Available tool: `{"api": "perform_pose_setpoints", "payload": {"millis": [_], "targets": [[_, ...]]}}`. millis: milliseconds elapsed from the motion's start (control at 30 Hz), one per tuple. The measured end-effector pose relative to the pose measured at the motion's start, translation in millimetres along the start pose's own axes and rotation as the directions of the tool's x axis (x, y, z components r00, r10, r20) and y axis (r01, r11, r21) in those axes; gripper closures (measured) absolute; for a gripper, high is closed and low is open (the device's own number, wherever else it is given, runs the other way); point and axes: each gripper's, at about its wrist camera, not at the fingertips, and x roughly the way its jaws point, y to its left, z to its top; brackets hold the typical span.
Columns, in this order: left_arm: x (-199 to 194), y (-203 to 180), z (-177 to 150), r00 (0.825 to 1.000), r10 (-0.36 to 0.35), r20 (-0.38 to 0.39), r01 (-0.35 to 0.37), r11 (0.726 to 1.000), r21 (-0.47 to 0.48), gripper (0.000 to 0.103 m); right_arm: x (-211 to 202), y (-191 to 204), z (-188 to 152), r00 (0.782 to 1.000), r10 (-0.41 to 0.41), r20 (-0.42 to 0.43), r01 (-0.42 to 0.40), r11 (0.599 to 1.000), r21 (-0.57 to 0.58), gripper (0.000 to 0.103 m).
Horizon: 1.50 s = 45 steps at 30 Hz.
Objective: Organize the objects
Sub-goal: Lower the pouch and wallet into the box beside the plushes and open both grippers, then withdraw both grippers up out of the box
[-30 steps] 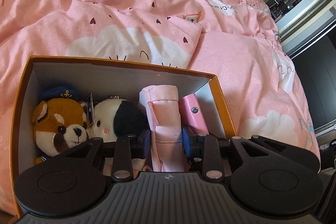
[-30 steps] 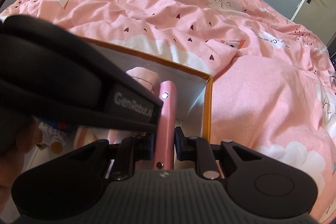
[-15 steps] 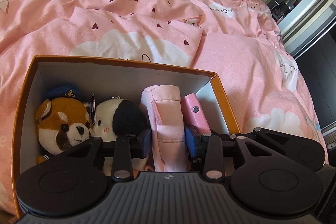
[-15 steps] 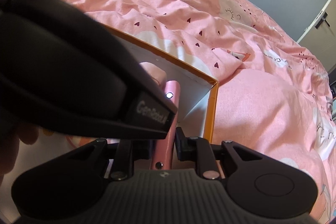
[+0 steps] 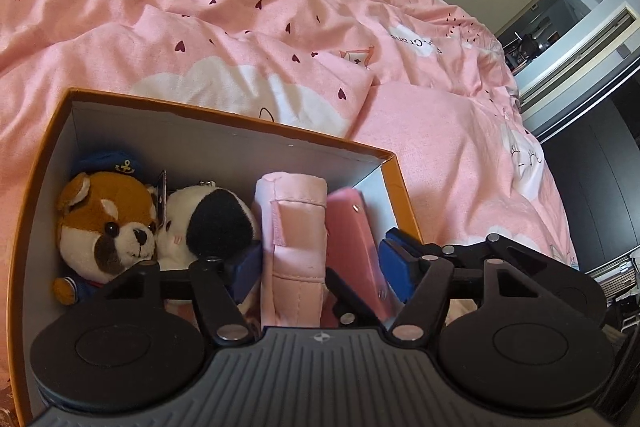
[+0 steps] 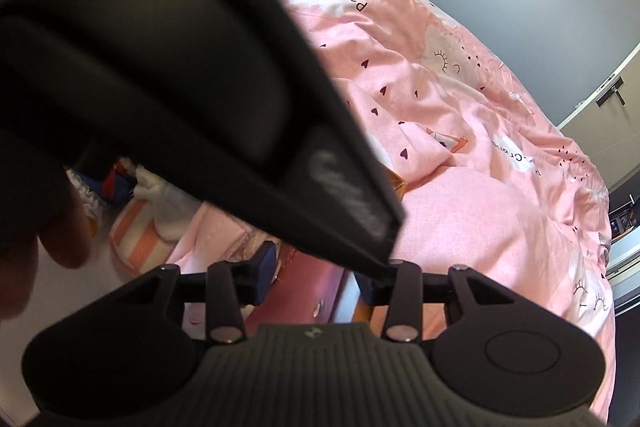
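"PaperCrane" — printed (upside down) on the pink duvet point(image 5: 240, 7) clouds.

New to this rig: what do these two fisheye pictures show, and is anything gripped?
A person holds two hand-held grippers, each with a camera looking along its fingers. The left camera shows the left gripper open over an orange cardboard box on a pink printed duvet. Inside sit a red-panda plush toy, a white-and-black plush toy, a rolled pale pink fabric pouch and a flat pink case. The right camera shows the right gripper open astride that case; the big black shape is the left tool's body. Nothing is gripped.
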Motion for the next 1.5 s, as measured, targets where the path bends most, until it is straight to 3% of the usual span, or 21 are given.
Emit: {"api": "perform_pose_setpoints", "payload": {"millis": [100, 267, 433, 533, 700, 800, 967, 1033, 1100, 1167, 1267, 1500], "targets": [[-8.9, 0.0, -1.6, 1.000, -0.003, 0.016, 0.003, 1.000, 0.024, 0.032, -7.2, -4.4, -3.8, 0.999, 0.030, 0.011, -0.030, 0.999, 0.021, 0.059], [-30.7, 1.1, -4.1, 1.000, -0.019, 0.020, 0.016, 0.989, 0.145, 0.042, -25.8, -4.0, -14.5, 0.998, 0.059, 0.034, -0.060, 0.998, 0.016, 0.059], [-47.0, 3.5, -8.5, 1.000, -0.014, 0.007, 0.012, 0.960, 0.280, 0.048, -42.3, -1.8, -26.3, 0.995, 0.092, 0.050, -0.091, 0.996, -0.023, 0.059], [-48.7, 1.1, -15.7, 1.000, -0.011, -0.015, 0.016, 0.928, 0.373, 0.050, -51.9, 0.0, -33.2, 0.992, 0.109, 0.069, -0.106, 0.993, -0.046, 0.060], [-42.7, -10.2, -38.7, 0.998, 0.011, -0.062, 0.024, 0.844, 0.536, 0.051, -45.1, 5.5, -25.9, 0.988, 0.148, 0.052, -0.139, 0.979, -0.148, 0.064], [-32.4, -18.5, -53.7, 0.996, 0.055, -0.077, 0.004, 0.791, 0.612, 0.055, -51.5, 14.8, -35.3, 0.993, 0.114, 0.022, -0.105, 0.960, -0.261, 0.072], [-14.5, -23.8, -67.2, 0.990, 0.119, -0.074, -0.040, 0.745, 0.666, 0.061, -33.6, 30.4, -47.7, 1.000, 0.025, 0.019, -0.013, 0.882, -0.472, 0.075], [-10.0, -23.1, -67.9, 0.987, 0.140, -0.082, -0.049, 0.741, 0.669, 0.065, -29.2, 39.6, -51.9, 0.999, -0.018, 0.030, 0.031, 0.833, -0.553, 0.075], [-8.9, -21.5, -65.4, 0.986, 0.143, -0.084, -0.052, 0.747, 0.662, 0.067, -23.3, 44.9, -55.3, 0.998, -0.052, 0.039, 0.065, 0.793, -0.606, 0.082], [-9.3, -20.3, -61.9, 0.987, 0.139, -0.080, -0.054, 0.756, 0.652, 0.068, -18.3, 45.9, -57.0, 0.997, -0.071, 0.044, 0.083, 0.776, -0.626, 0.088], [-8.9, -21.4, -53.7, 0.989, 0.122, -0.082, -0.044, 0.778, 0.627, 0.069, -11.9, 43.5, -56.2, 0.995, -0.078, 0.056, 0.096, 0.771, -0.629, 0.088], [0.4, -30.4, -49.8, 0.986, 0.141, -0.090, -0.055, 0.781, 0.622, 0.069, -6.3, 33.9, -51.6, 0.995, -0.077, 0.059, 0.097, 0.797, -0.597, 0.089]]}}
